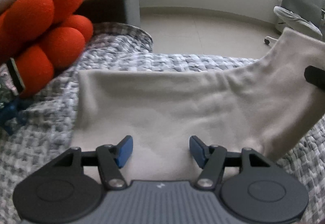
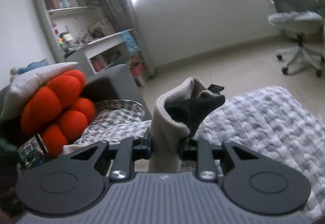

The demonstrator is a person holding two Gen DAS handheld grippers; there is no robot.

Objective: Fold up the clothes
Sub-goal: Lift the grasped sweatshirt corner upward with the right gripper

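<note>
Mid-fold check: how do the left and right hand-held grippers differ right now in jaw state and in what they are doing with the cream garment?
The left hand-held gripper is open, its blue fingertips spread apart over the flat part of the cream fabric garment; the right hand-held gripper is shut on that garment. The left holds nothing; the right lifts a bunched edge clear of the grey-and-white checked quilt. Both are the same black, blue-tipped design.

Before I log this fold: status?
Left gripper open over garment. Right gripper shut on garment's lifted end. Orange cushion left, clear.
</note>
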